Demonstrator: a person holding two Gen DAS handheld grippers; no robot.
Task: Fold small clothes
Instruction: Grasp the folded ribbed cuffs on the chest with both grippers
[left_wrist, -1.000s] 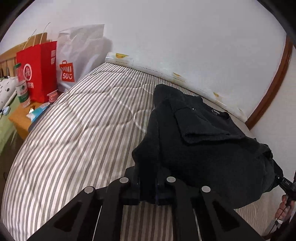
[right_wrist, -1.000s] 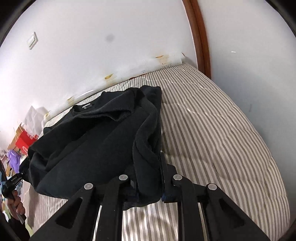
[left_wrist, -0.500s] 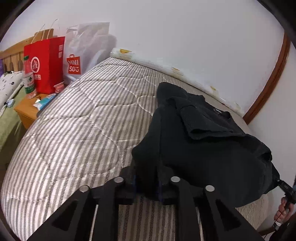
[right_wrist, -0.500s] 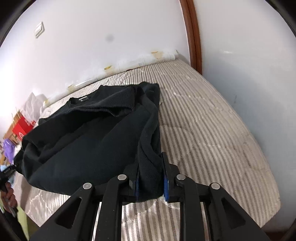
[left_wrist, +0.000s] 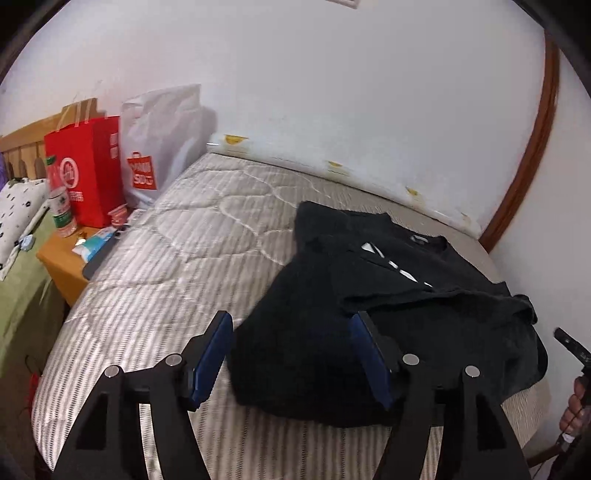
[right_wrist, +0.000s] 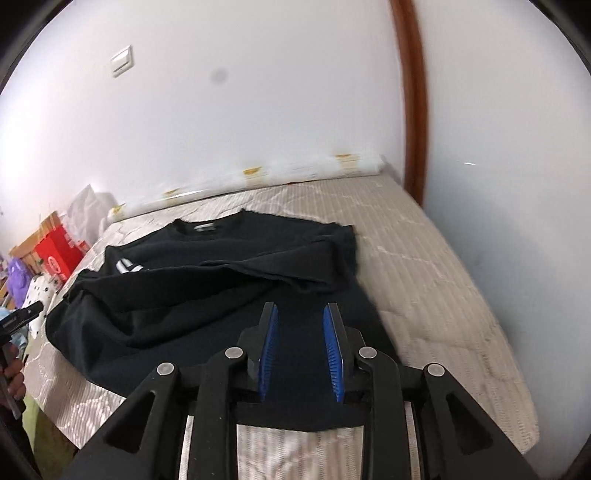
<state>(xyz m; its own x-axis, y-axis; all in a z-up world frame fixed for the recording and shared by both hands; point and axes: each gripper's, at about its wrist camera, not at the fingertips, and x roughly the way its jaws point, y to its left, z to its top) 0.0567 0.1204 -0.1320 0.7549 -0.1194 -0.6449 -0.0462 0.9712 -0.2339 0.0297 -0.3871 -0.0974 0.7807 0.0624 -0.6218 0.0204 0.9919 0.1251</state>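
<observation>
Jaws on both my grippers stand spread, with nothing pinched between the blue pads. My left gripper (left_wrist: 291, 354) hangs over the near left part of the black sweater (left_wrist: 388, 306), its fingers parted wide to either side of the dark cloth. My right gripper (right_wrist: 300, 347) sits low over the sweater's (right_wrist: 207, 291) near right part, fingers less far apart, with black fabric showing between them. I cannot tell whether either one touches the cloth. The sweater lies on the striped mattress (left_wrist: 177, 266), collar toward the wall, its lower part folded up over the body with a strip of white lettering peeking out. Beyond the mattress's left end stand a red paper bag (left_wrist: 88, 166), a white shopping bag (left_wrist: 159, 140) and a green-labelled bottle (left_wrist: 61, 206) by a wooden side table (left_wrist: 61, 266)
</observation>
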